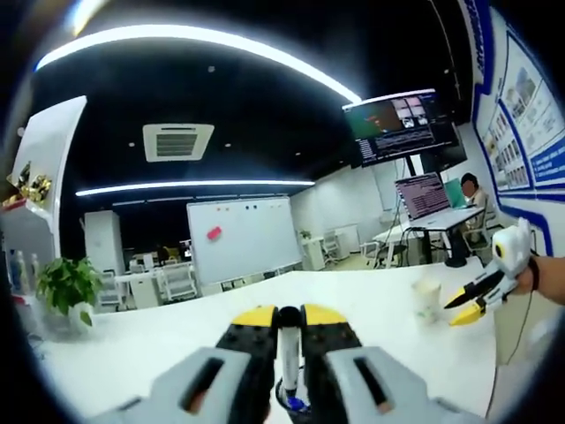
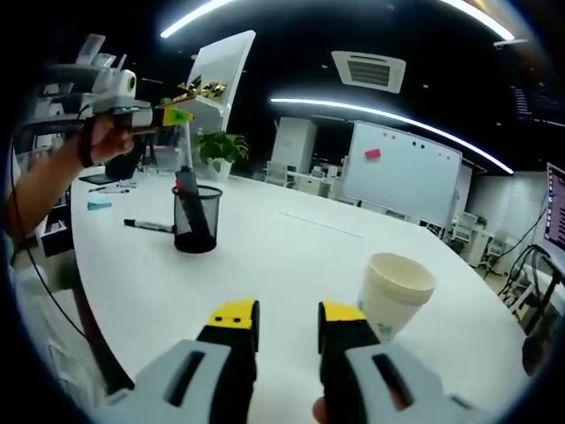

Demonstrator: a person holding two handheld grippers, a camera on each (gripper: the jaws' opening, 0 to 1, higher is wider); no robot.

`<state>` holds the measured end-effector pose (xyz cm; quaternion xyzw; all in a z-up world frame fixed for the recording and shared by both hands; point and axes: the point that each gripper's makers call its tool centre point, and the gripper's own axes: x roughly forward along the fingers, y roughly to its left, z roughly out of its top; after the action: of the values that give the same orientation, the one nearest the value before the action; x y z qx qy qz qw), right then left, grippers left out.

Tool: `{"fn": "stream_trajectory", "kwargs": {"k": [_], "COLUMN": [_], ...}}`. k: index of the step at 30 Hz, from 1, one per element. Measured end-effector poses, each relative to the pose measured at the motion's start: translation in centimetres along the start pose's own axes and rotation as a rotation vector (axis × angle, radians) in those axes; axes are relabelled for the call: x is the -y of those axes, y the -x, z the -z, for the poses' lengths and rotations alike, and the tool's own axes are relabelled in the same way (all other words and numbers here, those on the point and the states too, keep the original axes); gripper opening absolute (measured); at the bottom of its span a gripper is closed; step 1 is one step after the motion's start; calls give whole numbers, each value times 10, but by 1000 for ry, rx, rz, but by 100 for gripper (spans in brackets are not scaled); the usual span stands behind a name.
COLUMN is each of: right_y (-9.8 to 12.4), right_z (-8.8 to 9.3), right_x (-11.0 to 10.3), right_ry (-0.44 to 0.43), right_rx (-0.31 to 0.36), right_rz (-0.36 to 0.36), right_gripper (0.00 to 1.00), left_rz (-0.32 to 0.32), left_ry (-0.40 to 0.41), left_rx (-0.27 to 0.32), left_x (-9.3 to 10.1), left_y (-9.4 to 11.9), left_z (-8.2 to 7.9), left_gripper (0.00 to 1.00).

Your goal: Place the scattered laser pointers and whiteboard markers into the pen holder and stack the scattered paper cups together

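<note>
Left tongs point(image 1: 289, 329) clenched on a white-barrelled marker point(image 1: 289, 353). Right tongs point(image 2: 288, 320) released beside white paper cup point(image 2: 395, 293). Black mesh pen holder point(image 2: 195, 219) holds one item; black marker point(image 2: 148, 226) lies loose on white counter point(image 2: 291, 256). Stacking undone.

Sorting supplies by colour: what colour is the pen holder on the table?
Black wire mesh; the pen holder shows best in the right gripper view.

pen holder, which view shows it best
The right gripper view. There the pen holder stands whole and unblocked on the white table, its black mesh clear, with a dark item sticking up inside and a marker lying beside it. In the left gripper view I cannot make it out with any certainty.
</note>
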<state>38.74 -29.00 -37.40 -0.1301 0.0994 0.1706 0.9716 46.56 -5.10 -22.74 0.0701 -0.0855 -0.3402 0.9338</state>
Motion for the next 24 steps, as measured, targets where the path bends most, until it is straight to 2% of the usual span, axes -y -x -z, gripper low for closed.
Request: {"fn": "stream_trajectory", "kwargs": {"k": [12, 24], "right_y": [-1, -2], "right_z": [3, 4], "right_x": [-2, -4], "right_ry": [-2, -2], "right_rx": [-5, -10], "right_rz": [-6, -8], "right_gripper": [27, 27], "left_rz": [9, 17], "left_ry": [41, 43], "left_rx": [-48, -81], "left_x": [1, 3], "left_y": [-1, -1], "left_z": [22, 34], "left_gripper": [11, 11]}}
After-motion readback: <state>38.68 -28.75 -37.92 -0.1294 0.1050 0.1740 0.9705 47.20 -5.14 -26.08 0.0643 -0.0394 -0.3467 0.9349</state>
